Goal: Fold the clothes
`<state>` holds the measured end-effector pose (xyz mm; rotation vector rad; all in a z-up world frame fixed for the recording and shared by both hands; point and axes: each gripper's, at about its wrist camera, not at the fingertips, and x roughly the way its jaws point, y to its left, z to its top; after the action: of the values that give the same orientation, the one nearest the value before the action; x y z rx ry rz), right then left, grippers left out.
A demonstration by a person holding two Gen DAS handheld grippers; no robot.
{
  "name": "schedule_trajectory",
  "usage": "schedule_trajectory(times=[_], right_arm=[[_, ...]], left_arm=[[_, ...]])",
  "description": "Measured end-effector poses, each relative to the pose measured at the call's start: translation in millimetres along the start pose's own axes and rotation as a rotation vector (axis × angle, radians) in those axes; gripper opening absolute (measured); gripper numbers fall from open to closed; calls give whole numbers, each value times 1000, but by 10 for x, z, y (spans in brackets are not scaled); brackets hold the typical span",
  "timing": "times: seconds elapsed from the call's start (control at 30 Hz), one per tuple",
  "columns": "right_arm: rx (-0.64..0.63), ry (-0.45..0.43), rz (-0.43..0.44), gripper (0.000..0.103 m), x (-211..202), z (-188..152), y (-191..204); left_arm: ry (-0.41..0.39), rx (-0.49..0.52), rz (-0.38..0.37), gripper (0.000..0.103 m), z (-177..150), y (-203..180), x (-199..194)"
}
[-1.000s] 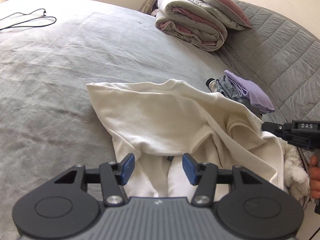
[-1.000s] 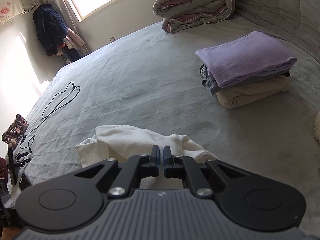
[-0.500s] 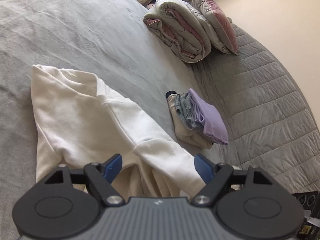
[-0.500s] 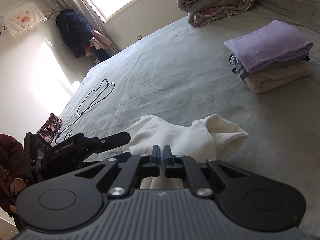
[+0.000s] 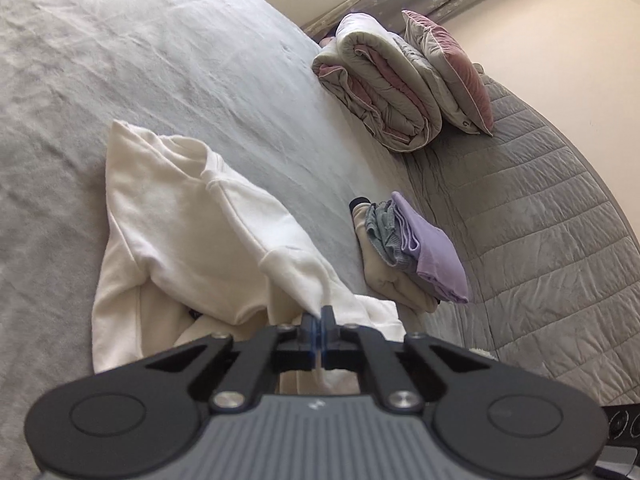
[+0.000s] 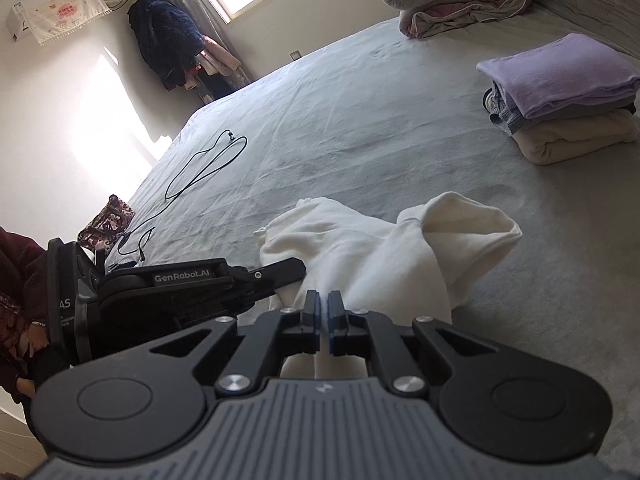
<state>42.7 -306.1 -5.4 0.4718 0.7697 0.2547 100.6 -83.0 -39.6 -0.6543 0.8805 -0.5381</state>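
A cream-white sweatshirt [image 5: 188, 236] lies crumpled on the grey bed sheet [image 5: 160, 80]. My left gripper [image 5: 319, 317] is shut on a fold of its fabric near the cuffed sleeve, and the cloth rises to the pads. In the right wrist view the same sweatshirt [image 6: 372, 248] bunches up in front of my right gripper [image 6: 324, 300], which is shut on its near edge, cloth passing between the pads. The left gripper [image 6: 296, 269] reaches in from the left, its tips on the fabric beside mine.
A folded stack topped by a lilac garment [image 6: 560, 80] sits to the right on the bed. A rolled duvet [image 5: 380, 92] and pillow lie at the headboard end. A black cable [image 6: 208, 168] loops on the sheet, and a person's dark red sleeve [image 6: 16, 272] shows at left.
My left gripper went from wide open over the sweatshirt to shut on a fold of it, lifting slightly. The right gripper stayed shut on the cloth and drew it up, the left tool coming into its view.
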Motion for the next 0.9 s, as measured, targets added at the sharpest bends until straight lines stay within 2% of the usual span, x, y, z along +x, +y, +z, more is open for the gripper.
schedule_trajectory(times=[0.2, 0.23, 0.27, 0.3, 0.33, 0.47, 0.67, 0.9], right_arm=[[-60, 25, 63, 14, -29, -29, 258], [-79, 25, 67, 19, -44, -20, 308], [-95, 21, 69, 27, -61, -13, 351], [-105, 14, 69, 49, -75, -9, 385], [-117, 1, 75, 60, -95, 0, 416], [-135, -31, 106, 60, -130, 42, 498], [-102, -22, 129, 60, -34, 47, 513], [-112, -7, 114, 60, 106, 51, 560]], left_arm=[[-47, 87, 86, 1, 57, 166, -523], [-54, 99, 101, 1, 59, 219, -617], [-61, 109, 116, 1, 59, 277, -712], [-67, 116, 130, 1, 59, 342, -806], [-73, 118, 143, 1, 62, 399, -884], [-103, 127, 189, 1, 48, 602, -1185], [-147, 173, 270, 1, 6, 801, -1524], [-194, 171, 396, 1, 80, 1114, -1842]])
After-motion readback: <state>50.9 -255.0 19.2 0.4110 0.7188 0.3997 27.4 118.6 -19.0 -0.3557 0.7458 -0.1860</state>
